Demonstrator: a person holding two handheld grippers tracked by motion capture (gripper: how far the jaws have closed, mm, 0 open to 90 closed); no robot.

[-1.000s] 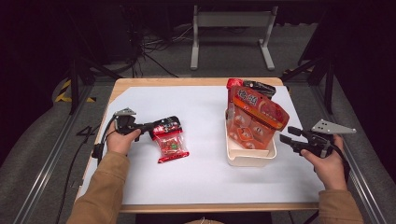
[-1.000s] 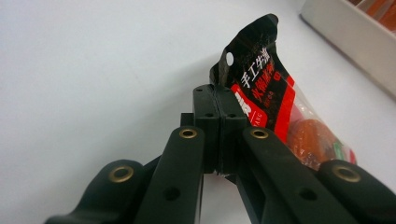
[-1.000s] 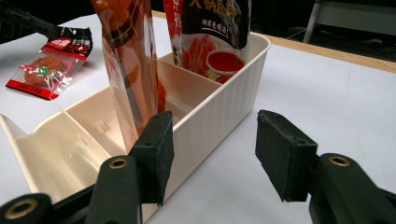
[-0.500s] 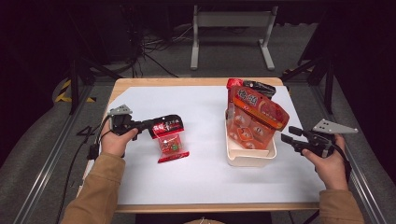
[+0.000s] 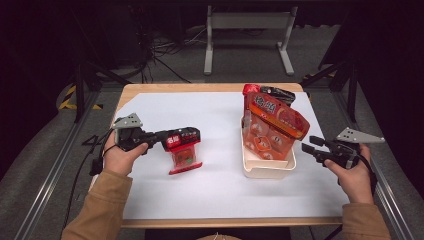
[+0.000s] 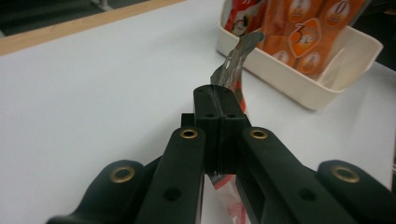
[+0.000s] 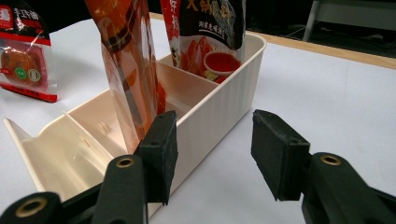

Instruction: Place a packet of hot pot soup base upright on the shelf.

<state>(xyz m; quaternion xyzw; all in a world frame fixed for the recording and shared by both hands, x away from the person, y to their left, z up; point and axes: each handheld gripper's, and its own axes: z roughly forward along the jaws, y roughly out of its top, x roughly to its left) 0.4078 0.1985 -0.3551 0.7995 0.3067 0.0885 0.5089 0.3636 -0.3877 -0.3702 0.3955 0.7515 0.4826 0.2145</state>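
I have the small red snack packet (image 5: 183,152) pinched by its top edge in my left gripper (image 5: 186,135), jaws clamped flat on it, so it hangs above the left half of the white bench (image 5: 220,185). Well apart to the right stands the cream tray (image 5: 267,169) with bigger snack bags (image 5: 272,125) upright inside. My right gripper (image 7: 210,154) sits at its near corner, jaws narrowing but still apart, one pad inside the tray wall and one outside.
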